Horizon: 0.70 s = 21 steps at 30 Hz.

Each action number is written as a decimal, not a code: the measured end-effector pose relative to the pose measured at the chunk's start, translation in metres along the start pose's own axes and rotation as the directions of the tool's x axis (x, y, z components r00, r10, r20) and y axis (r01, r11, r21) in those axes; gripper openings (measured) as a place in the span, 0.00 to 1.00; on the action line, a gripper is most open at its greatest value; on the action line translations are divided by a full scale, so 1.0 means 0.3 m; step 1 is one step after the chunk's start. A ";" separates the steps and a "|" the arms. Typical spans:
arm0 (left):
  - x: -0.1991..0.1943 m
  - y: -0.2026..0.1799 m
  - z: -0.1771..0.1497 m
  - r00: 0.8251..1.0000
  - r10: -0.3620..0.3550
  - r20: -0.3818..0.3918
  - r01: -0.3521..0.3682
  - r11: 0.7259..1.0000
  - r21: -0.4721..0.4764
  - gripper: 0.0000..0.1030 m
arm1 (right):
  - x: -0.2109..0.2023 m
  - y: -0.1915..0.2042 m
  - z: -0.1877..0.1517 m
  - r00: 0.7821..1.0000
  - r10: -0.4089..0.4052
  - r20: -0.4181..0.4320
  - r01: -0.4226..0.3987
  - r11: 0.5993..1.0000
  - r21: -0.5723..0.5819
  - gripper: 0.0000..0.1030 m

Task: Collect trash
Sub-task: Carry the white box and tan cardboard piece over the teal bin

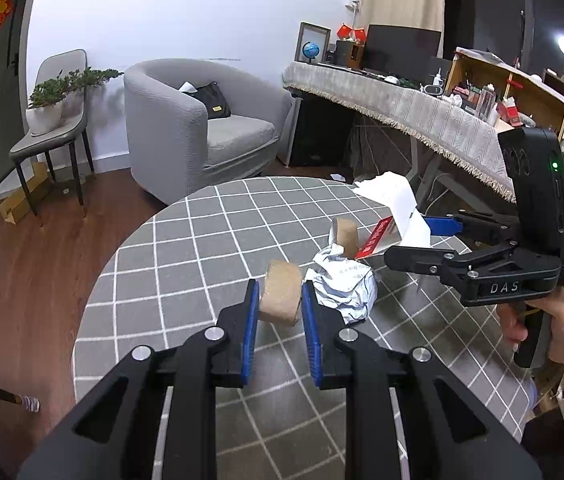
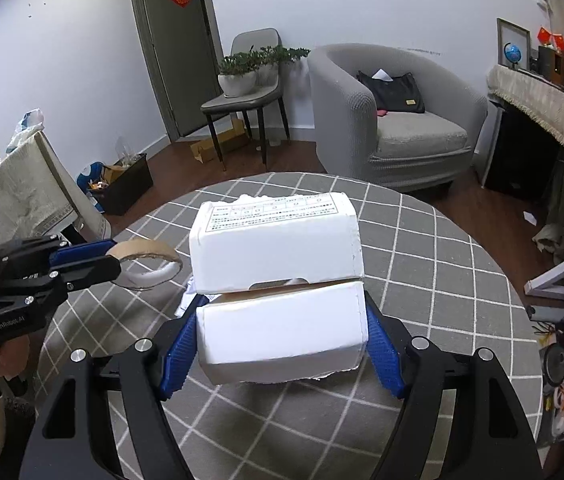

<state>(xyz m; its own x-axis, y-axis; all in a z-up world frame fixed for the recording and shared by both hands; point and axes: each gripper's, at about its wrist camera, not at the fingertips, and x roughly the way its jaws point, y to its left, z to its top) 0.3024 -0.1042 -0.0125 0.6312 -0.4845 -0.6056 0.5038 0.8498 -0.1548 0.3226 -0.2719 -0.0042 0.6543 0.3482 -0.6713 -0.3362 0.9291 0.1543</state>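
On the body of your right gripper point(image 1: 422, 240), as the left wrist camera shows it, you can read the white letters "DAS"; on the body of your left gripper point(image 2: 116, 258), seen from the right wrist camera, the small print looks like "GenRobot.AI". The white box point(image 2: 278, 292) you carry has a printed table and lines of text on its upper face, too small to read, and a red strip with white characters shows on its side in the left view, also unreadable. Your right gripper has its jaws set wide, with both blue pads pressed against the lower half of that torn white box, so the box is gripped and stands out ahead of the fingers above the round table point(image 2: 442, 280) with its grey checked cloth. Your left gripper has its jaws drawn narrow and clamped on a brown cardboard tape core point(image 1: 281, 298), a ring with a white inner face, held right at the fingertips over the middle of the table. Just beyond that core, towards the table's far right edge, a crumpled ball of printed paper point(image 1: 346, 286) lies on the cloth, and a second brown cardboard roll point(image 1: 347, 236) stands touching its far side. The print on the crumpled paper cannot be made out.
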 end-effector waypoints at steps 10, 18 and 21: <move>-0.116 0.026 -0.064 0.999 0.032 0.002 -0.032 0.999 -0.011 0.22 | -0.046 0.105 -0.023 0.999 0.019 0.028 -0.019 1.000 0.000 0.73; -0.215 0.058 -0.128 0.998 0.067 0.009 -0.066 0.997 -0.045 0.22 | -0.087 0.221 -0.054 0.998 0.043 0.050 -0.042 0.999 -0.014 0.73; -0.256 0.073 -0.160 0.997 0.083 0.010 -0.082 0.995 -0.053 0.22 | -0.096 0.271 -0.071 0.997 0.052 0.051 -0.051 0.998 -0.025 0.73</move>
<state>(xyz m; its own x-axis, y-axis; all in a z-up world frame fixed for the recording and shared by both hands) 0.2367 -0.0387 -0.0068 0.6767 -0.4148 -0.6083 0.4186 0.8964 -0.1455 0.2619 -0.2091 0.0123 0.6696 0.4022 -0.6244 -0.3857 0.9067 0.1704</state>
